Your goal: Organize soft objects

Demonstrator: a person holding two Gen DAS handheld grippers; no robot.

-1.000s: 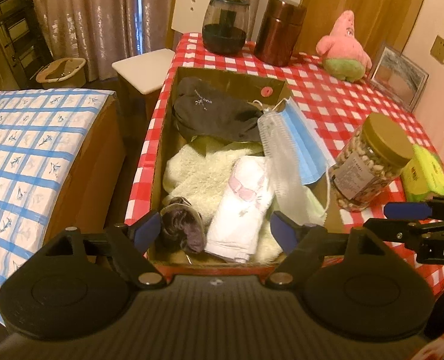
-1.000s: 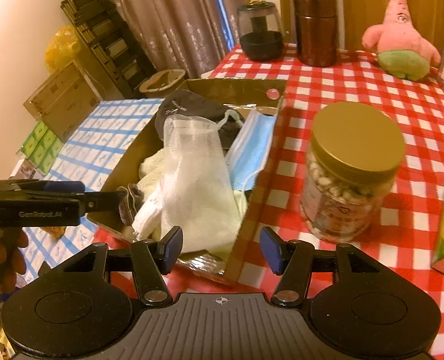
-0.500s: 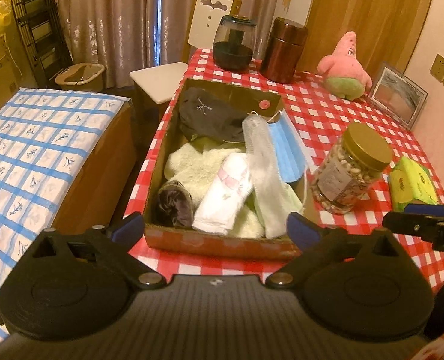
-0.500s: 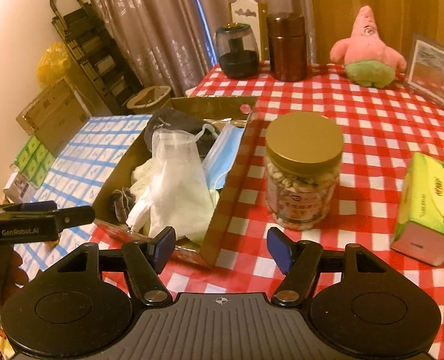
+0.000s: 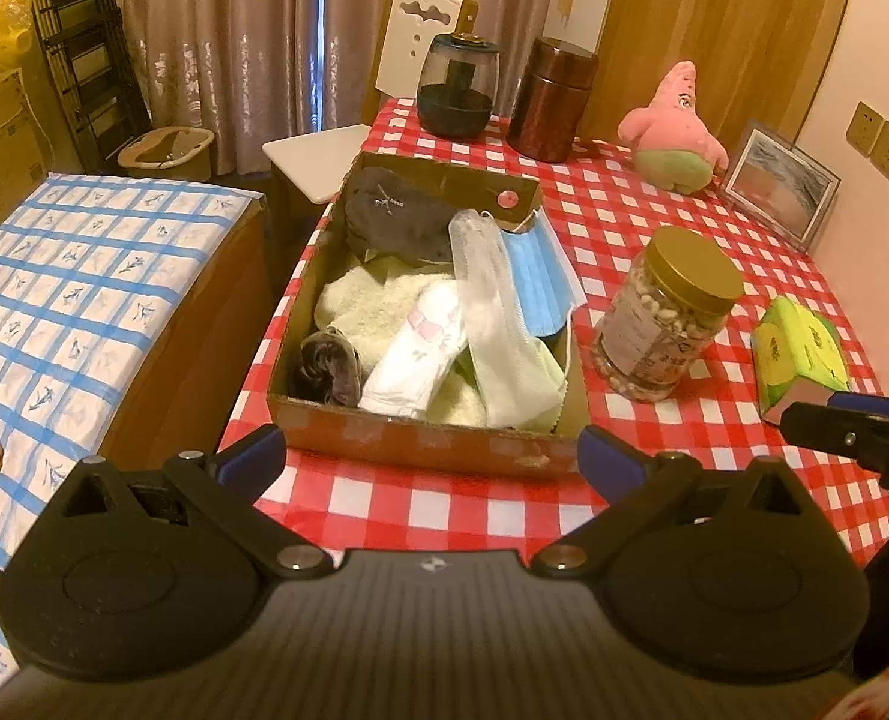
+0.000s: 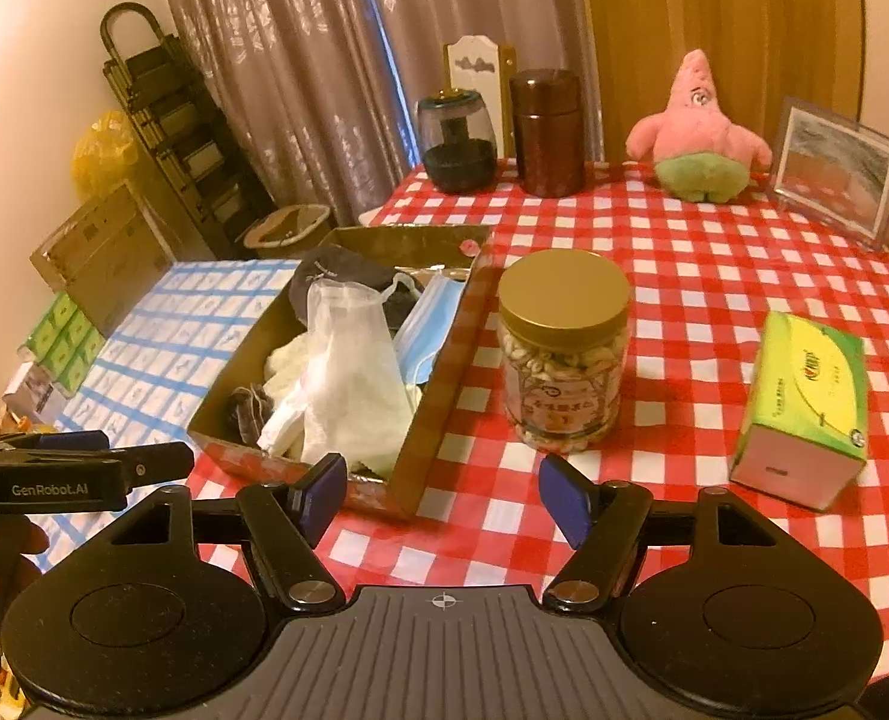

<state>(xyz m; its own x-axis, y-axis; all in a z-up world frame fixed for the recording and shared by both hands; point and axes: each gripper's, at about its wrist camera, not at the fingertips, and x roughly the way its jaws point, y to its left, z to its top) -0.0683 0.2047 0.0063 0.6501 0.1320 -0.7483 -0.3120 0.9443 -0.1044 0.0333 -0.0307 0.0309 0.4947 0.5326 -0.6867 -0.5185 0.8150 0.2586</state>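
Both jaws drawn back, empty, cardboard box (image 5: 420,444) seemingly well beyond

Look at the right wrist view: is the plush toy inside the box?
No, the plush toy sits on the table's far edge, well apart from the box.

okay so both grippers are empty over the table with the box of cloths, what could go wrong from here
1. The blue face mask and the white mesh bag overhang the cardboard box wall, so they might slide out.
2. The peanut jar stands close beside the box; the right gripper, jaws opening and empty, could knock it.
3. The pink plush star may be forgotten.
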